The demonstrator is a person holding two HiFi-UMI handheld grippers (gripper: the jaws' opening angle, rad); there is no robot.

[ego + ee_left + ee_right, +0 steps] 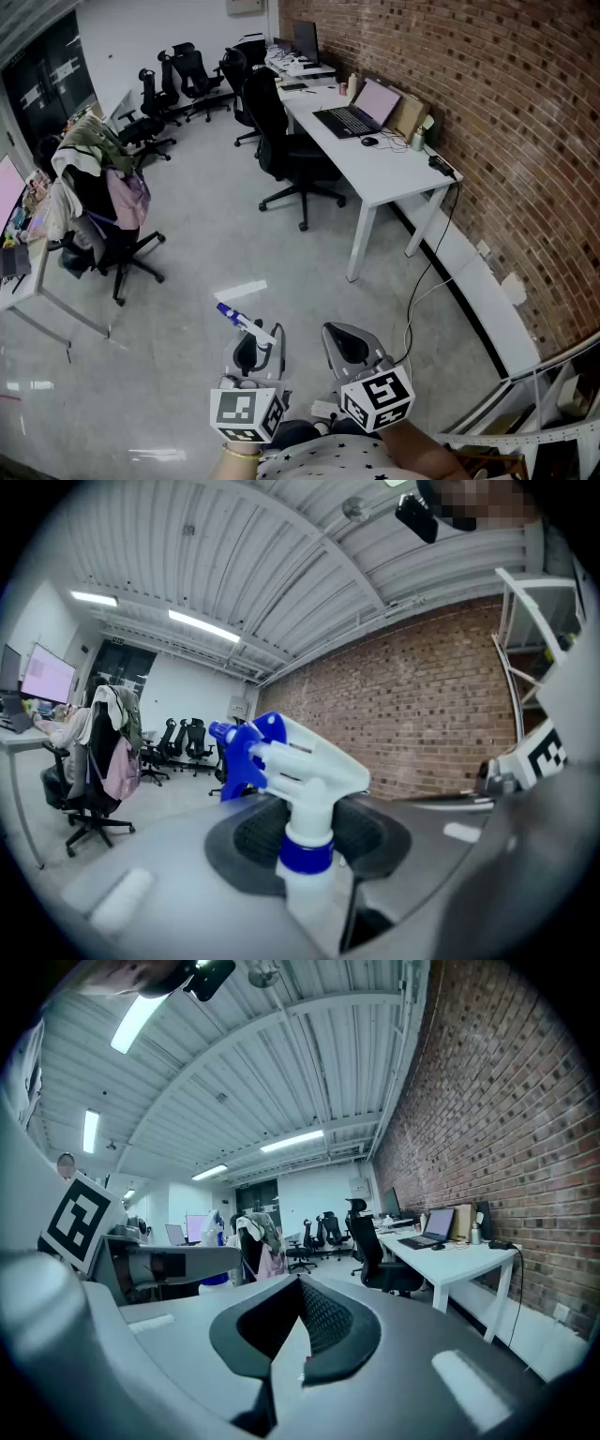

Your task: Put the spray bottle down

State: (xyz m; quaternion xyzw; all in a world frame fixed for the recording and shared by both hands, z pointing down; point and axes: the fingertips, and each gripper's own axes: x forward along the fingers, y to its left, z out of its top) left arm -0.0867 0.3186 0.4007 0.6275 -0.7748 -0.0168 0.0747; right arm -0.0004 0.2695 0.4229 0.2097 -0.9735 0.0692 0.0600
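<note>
A white spray bottle (247, 325) with a blue nozzle and blue collar is held up in the air above the grey floor. My left gripper (255, 351) is shut on it at the neck. In the left gripper view the spray bottle's trigger head (302, 766) rises between the black pads of the left gripper (306, 844), nozzle pointing left. My right gripper (347, 343) is level beside it on the right. In its own view the right gripper (300, 1324) has its pads meeting at the tips with nothing between them. The bottle's body is hidden.
A long white desk (389, 173) with an open laptop (361, 111) runs along the brick wall (506, 122) at right. A black office chair (291, 155) stands at the desk. A chair draped with clothes (98, 202) is at left. A white strip (241, 292) lies on the floor.
</note>
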